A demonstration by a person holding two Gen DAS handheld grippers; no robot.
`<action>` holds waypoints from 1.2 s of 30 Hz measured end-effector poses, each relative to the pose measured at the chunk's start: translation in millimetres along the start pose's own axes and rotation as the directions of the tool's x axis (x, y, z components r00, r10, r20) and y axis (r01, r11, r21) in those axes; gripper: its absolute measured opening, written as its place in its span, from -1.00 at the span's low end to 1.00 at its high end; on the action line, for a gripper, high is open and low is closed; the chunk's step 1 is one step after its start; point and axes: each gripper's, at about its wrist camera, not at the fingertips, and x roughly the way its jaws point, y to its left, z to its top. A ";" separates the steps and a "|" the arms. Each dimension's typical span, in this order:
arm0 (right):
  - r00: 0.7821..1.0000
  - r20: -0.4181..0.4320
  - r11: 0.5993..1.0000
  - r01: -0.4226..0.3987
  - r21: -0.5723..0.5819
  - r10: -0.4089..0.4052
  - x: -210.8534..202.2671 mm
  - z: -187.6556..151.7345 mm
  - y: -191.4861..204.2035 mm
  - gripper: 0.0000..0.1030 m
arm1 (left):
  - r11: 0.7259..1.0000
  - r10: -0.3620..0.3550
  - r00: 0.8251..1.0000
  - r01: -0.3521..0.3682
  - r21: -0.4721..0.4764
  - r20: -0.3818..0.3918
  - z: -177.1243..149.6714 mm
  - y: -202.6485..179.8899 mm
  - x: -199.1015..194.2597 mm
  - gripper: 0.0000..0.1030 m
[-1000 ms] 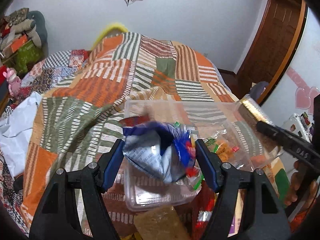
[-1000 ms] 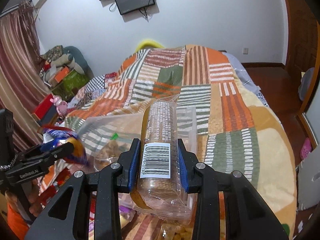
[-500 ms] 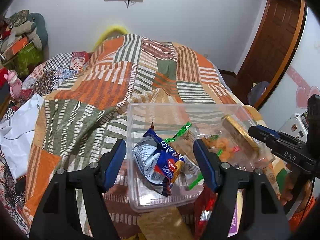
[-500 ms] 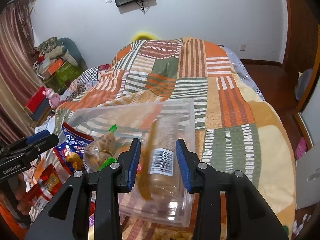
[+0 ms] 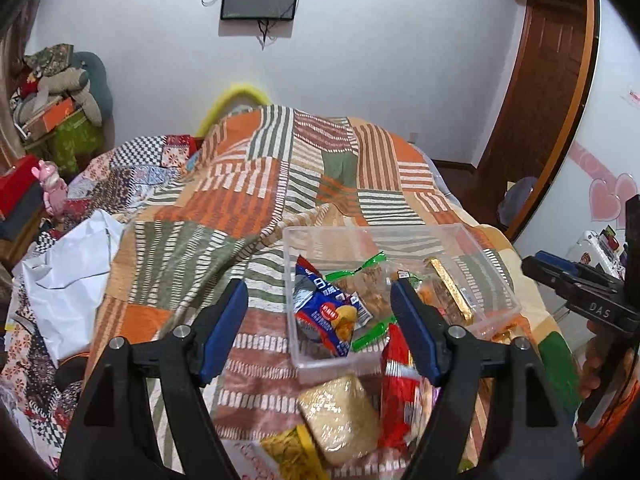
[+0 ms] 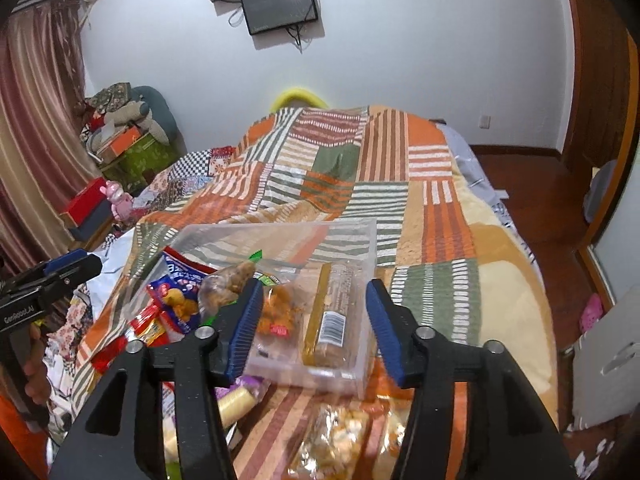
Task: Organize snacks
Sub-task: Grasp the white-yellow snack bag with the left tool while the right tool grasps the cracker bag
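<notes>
Both tools are spread, jaws just opened, gripping nothing: left tool (image 5: 320,328) reads "GenRobot.AI", right tool (image 6: 314,320) "DAS". Barcoded cracker sleeve (image 6: 334,312) lies in the clear bin (image 6: 280,236).

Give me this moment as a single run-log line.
left tool: open, empty | right tool: just opening, empty | blue snack bag, long cracker pack: in clear bin | loose snacks outside bin: remain

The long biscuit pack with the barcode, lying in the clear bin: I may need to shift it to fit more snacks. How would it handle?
The biscuit pack looks rigid, stacked inside. Its rounded shape may roll. Its glossy film could slip, and squeezed biscuits likely crack.
</notes>
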 end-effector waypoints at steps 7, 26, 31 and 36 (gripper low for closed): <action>0.999 0.031 0.999 0.014 -0.031 -0.013 -24.4 -12.0 6.7 0.45 | 1.000 0.028 0.999 -0.028 0.003 0.016 -18.5 6.8 -28.3 0.69; 0.997 0.000 0.997 0.072 -0.038 -0.072 -38.3 -61.9 5.9 0.59 | 0.997 0.067 0.991 -0.072 -0.040 -0.113 -89.1 35.0 -33.1 0.84; 0.998 -0.040 0.998 0.056 -0.006 -0.057 -29.2 -76.5 4.3 0.59 | 0.997 0.061 0.982 -0.069 -0.040 -0.178 -105.3 33.5 -16.0 0.84; 0.995 -0.088 0.998 0.055 -0.002 -0.055 -15.7 -87.0 4.9 0.59 | 0.996 0.063 0.969 -0.074 -0.041 -0.240 -120.4 33.9 3.2 0.84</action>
